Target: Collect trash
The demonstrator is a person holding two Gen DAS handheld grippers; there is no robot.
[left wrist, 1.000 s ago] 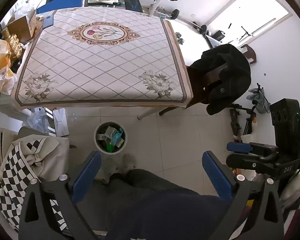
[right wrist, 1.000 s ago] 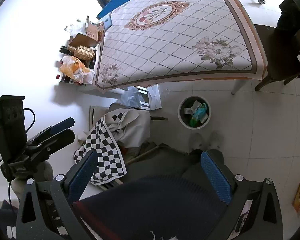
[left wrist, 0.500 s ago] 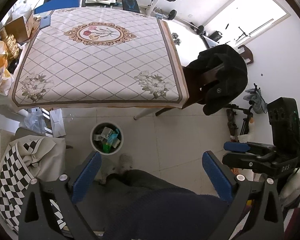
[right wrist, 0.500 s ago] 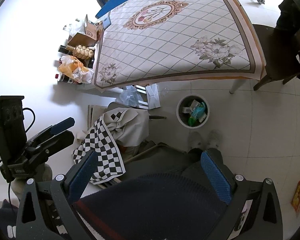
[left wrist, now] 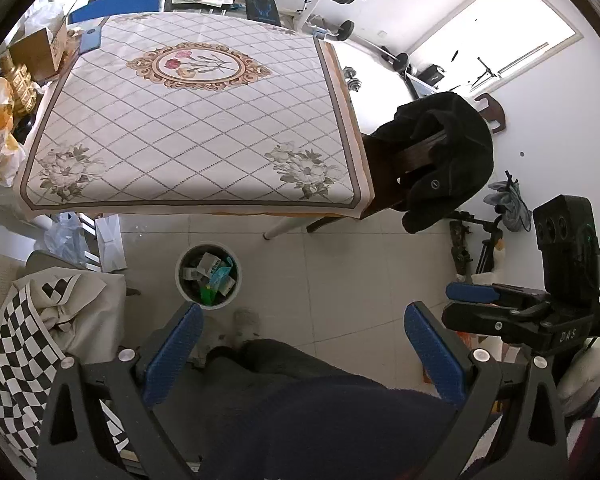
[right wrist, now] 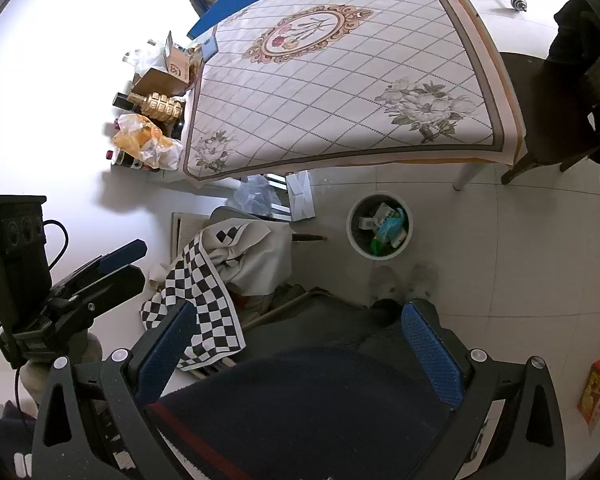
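A table (left wrist: 188, 128) under a floral cloth stands on pale floor tiles (left wrist: 340, 264); beside it a chair (left wrist: 420, 160), beyond it a bright window (left wrist: 496, 36).

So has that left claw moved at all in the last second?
Yes. In the left wrist view the table and trash bin have slid down and right, so the open left claw shifted up and leftward.

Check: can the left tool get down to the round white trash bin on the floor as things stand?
Probably yes. The left tool is open and empty, and the round white trash bin stands uncovered on bare tile in front of the patterned table, with nothing above it. The person's dark trouser leg sits nearer, but beside that path.
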